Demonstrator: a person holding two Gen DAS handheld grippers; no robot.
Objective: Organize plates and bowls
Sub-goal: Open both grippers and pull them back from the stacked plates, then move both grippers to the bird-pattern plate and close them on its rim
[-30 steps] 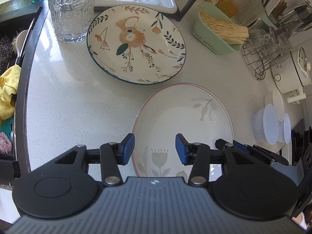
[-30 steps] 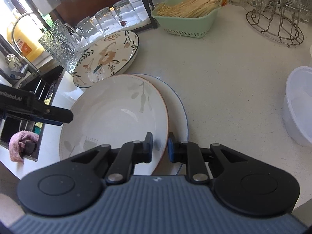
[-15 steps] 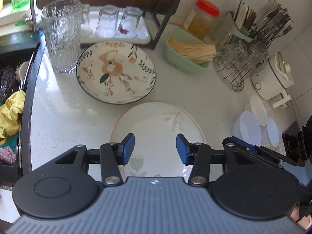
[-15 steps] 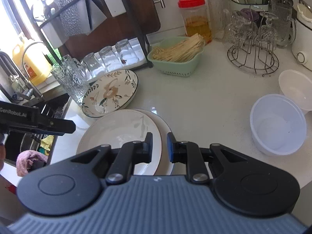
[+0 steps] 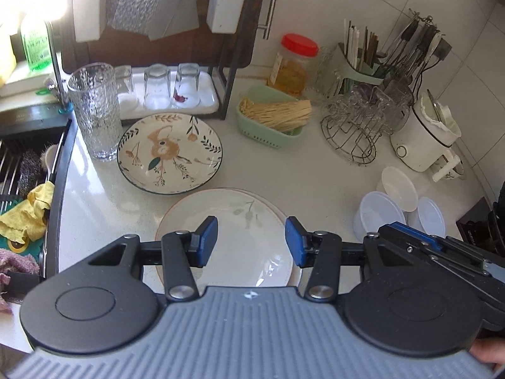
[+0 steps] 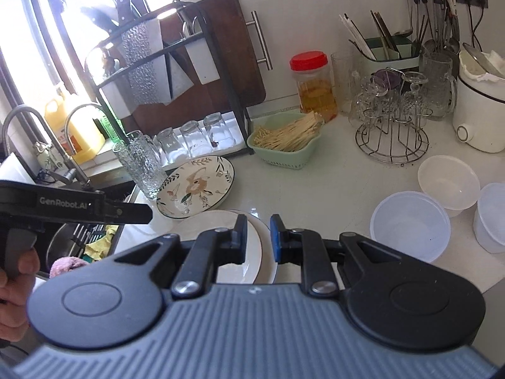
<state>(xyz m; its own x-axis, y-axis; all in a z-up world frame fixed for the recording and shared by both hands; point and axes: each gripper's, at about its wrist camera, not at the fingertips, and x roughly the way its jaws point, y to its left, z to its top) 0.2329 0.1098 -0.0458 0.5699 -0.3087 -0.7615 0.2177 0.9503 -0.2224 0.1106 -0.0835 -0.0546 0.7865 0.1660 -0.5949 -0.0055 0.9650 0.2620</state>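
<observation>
Two glossy round plates (image 5: 240, 221) (stacked)

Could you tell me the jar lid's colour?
Red lid, clearest in the right wrist view.

The counter (image 5: 315, 170) is glossy pale stone with fine speckles, and the plates (image 5: 170, 154) on it look like glazed, shiny ceramic. Near its right edge stand matt translucent plastic bowls (image 6: 410, 227), a bare metal wire rack (image 6: 393, 139) holding clear glasses, and toward the back a textured glass tumbler (image 5: 94, 110) and a dark wood board (image 6: 221, 63).
</observation>
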